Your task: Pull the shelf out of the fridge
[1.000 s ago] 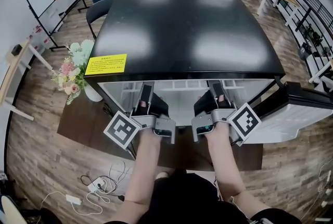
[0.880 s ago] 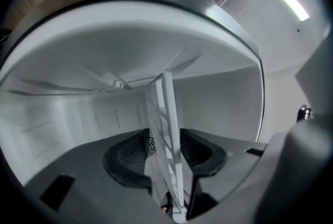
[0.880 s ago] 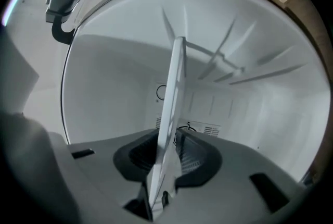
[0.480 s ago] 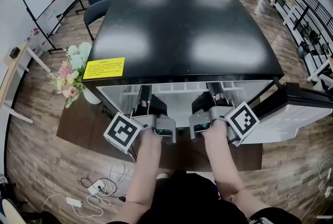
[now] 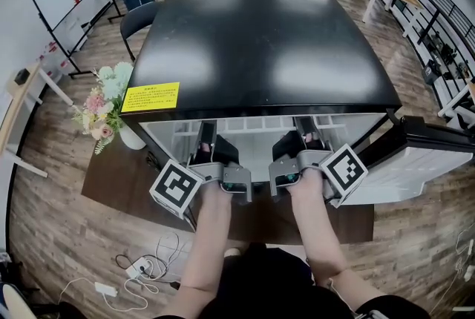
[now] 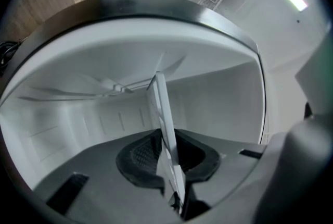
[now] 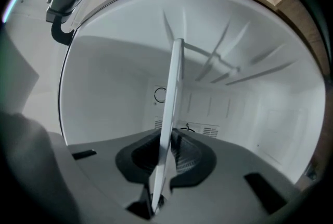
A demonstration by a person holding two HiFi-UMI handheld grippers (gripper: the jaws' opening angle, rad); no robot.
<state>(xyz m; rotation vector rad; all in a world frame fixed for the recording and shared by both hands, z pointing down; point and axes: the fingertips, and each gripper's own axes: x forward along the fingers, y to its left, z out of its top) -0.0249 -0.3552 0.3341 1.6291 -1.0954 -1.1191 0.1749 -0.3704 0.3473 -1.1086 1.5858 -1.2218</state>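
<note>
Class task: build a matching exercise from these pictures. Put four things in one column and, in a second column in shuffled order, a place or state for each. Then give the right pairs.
1. shelf
2. yellow label
3. flowers
4. fridge door

A. swung open, at the right
B. on the black fridge top, front left corner
C. between the jaws of the left gripper and the right gripper
D. beside the fridge, at its left

Pairs: 1-C, 2-B, 3-D, 4-A.
Both grippers' jaws have just been closing on the shelf.

Glossy black fridge [image 5: 260,43], wooden floor [image 5: 52,184].
The shelf [image 7: 170,113] is showing as smooth white plastic between dark ribbed pads [image 7: 188,156].
</note>
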